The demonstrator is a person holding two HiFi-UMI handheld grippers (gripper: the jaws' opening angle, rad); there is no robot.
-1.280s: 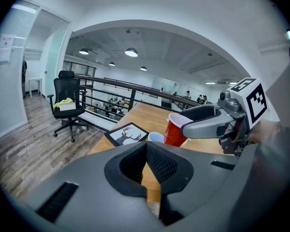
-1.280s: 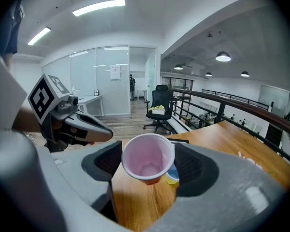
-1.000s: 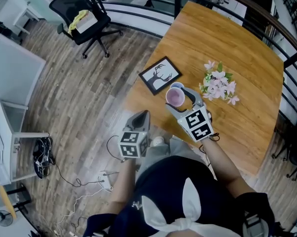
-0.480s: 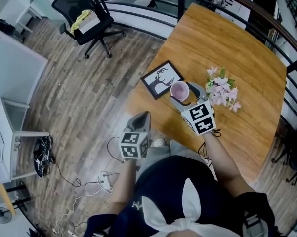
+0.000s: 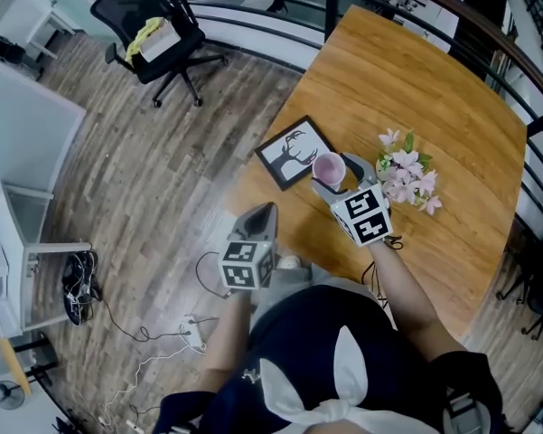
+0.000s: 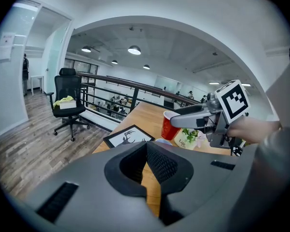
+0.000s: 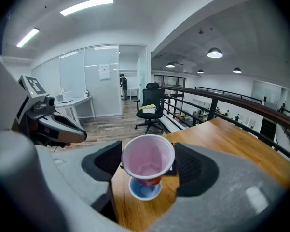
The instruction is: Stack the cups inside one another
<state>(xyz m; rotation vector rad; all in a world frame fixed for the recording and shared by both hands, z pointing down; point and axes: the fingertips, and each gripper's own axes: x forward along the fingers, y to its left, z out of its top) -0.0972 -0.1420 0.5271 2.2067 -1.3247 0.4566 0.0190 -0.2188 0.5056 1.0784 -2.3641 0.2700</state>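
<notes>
Red outside and pale pink within, the red cup (image 7: 148, 158) sits clamped between the two pads of the right claw (image 5: 329, 170), mouth up, near the middle of the head view. It hangs directly over the blue cup (image 7: 145, 188), which stands on the wooden surface (image 5: 416, 89) with only part of its rim showing beneath. That line-up makes sense if the red one is to drop straight in. Gripping it by the sides, just under the rim, leaves its base free to enter the lower cup. Whether the two already touch I cannot tell.

The left claw (image 5: 263, 209) is clenched on nothing, its jaws pressed together. It hangs off the near edge of the surface, at lower centre of the head view — out of the way, I judge, since one claw is enough for this step.

To the left of the cups lies a framed deer picture (image 5: 294, 150), and to the right a small pot of pink flowers (image 5: 405, 172), just beside the right claw. The nesting looks close but not yet finished. The next move calls for a straight descent and then a release — a tilted entry could tip the light blue cup.
</notes>
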